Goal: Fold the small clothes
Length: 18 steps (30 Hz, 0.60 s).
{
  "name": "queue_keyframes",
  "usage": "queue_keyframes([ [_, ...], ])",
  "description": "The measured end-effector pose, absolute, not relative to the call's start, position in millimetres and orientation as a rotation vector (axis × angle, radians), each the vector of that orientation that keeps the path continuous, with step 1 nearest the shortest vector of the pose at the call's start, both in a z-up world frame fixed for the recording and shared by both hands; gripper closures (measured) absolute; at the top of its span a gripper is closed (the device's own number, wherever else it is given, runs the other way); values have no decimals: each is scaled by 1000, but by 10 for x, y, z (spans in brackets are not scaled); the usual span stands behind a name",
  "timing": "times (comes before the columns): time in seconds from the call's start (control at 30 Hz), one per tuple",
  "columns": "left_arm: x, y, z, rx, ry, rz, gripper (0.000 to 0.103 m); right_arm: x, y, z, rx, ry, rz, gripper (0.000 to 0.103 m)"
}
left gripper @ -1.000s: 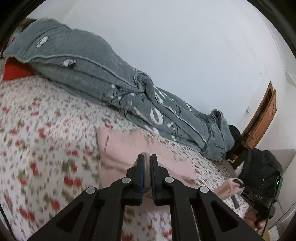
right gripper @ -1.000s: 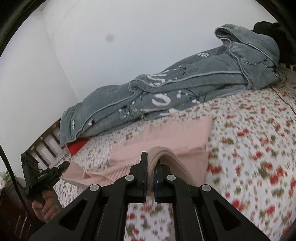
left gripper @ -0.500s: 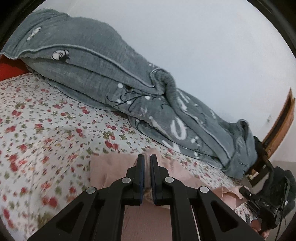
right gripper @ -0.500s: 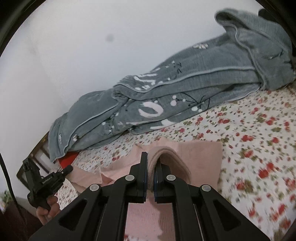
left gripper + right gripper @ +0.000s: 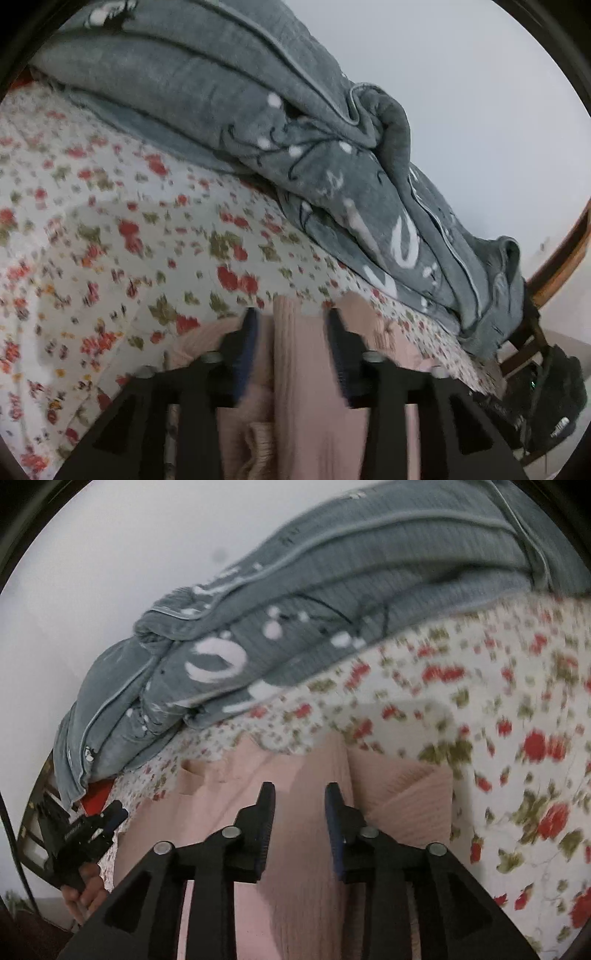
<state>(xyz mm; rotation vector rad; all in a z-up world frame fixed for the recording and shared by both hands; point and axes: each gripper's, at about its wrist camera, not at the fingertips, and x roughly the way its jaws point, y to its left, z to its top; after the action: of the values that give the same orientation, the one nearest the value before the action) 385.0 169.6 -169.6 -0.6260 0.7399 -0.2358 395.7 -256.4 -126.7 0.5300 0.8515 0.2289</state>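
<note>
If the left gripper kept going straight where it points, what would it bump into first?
Most likely the pink garment lying right under the left gripper, whose jaws are opening with that cloth between them. Just beyond it comes the flowered bedsheet. Depth is hard to judge here.

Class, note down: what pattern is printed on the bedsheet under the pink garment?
Small red flowers with green leaves on white bedsheet, clearest in the left wrist view.

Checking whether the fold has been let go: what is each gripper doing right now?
Left gripper: jaws opening, pink garment between them, not pinched.
Right gripper: jaws opening above the pink garment, holding nothing.
</note>
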Motion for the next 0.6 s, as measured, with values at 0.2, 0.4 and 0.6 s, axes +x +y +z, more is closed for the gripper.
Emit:
queue_keyframes([
  [0.2, 3892, 1540, -1717, -555, 775, -249, 55, 4001, -2477, -1270, 421, 868, 128, 71],
  [0.4, 3891, 1410, -1720, -454, 793, -189, 59, 4023, -2394, -1314, 348, 893, 94, 79],
  [0.6, 3858, 1513, -1742, -489, 783, -156, 95, 3915, -2441, -1254, 368, 824, 63, 97],
])
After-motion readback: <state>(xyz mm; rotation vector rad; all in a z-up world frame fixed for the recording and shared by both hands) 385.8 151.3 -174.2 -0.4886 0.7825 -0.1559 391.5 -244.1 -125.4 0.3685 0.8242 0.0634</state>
